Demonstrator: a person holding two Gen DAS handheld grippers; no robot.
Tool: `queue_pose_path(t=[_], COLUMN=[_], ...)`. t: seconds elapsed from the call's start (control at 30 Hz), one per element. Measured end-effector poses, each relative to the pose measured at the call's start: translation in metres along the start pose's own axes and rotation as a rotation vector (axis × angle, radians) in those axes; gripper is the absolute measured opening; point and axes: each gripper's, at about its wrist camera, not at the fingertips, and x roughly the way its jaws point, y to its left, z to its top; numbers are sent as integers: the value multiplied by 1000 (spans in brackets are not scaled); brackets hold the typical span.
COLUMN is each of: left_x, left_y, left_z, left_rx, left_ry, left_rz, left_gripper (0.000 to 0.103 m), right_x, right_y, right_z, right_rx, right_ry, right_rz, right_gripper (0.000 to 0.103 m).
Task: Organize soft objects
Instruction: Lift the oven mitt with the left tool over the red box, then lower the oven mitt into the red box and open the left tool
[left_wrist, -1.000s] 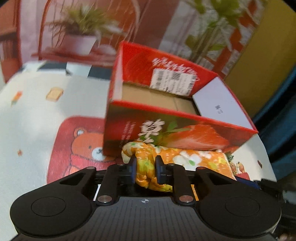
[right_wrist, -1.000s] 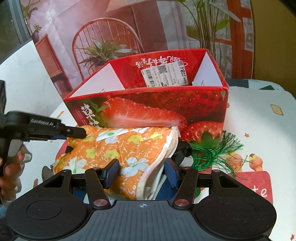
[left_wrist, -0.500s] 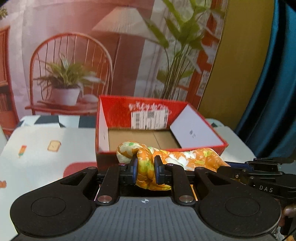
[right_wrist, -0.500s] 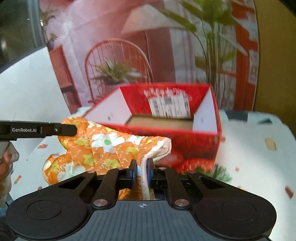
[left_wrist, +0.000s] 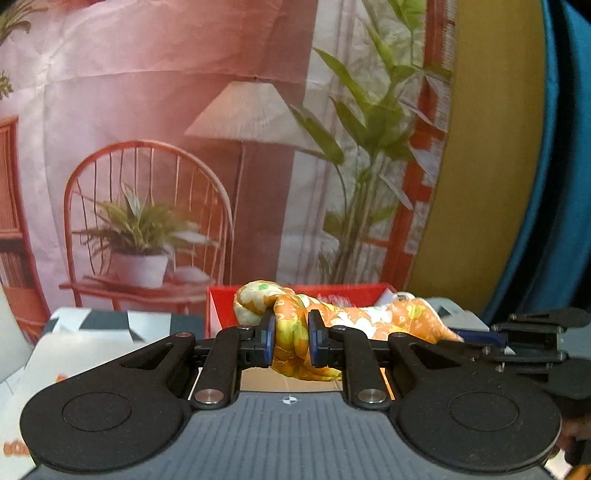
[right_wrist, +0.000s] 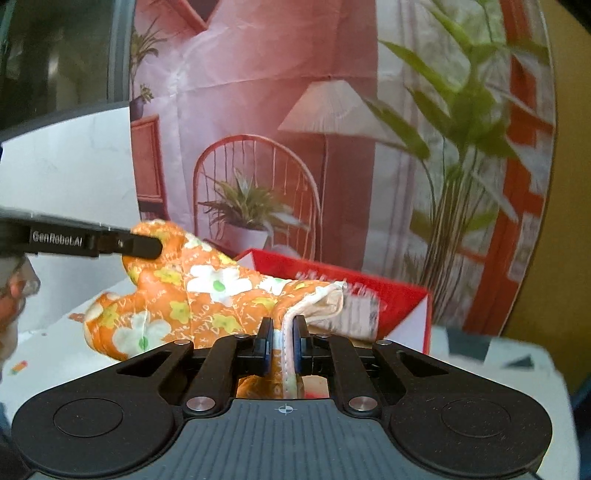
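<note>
Orange flowered mitt (right_wrist: 207, 295), bunched, white-edged cuff

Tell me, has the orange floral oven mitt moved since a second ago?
Yes, upward. The oven mitt, clamped by both the left gripper and right gripper, lay low against the strawberry box's front; now it hangs at rim height.
</note>
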Motion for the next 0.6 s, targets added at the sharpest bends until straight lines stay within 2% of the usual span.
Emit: queue_pose_path(t=[0.2,0.5,0.6], left_x=[57,125,140], left_y=[2,11,14], left_z=[17,-3,-12], left_rx=[5,-14,-12], left_ry=[62,236,296], left_rz=[22,42,49], left_gripper=[19,19,23], right_x=[50,112,124], right_y=[-14,-42,-48], right_z=[7,-11,-17], right_rx=[-47,88,123], right_ry=[32,180,231], right_rz=[-43,-60,-67], right_gripper=[10,10,10])
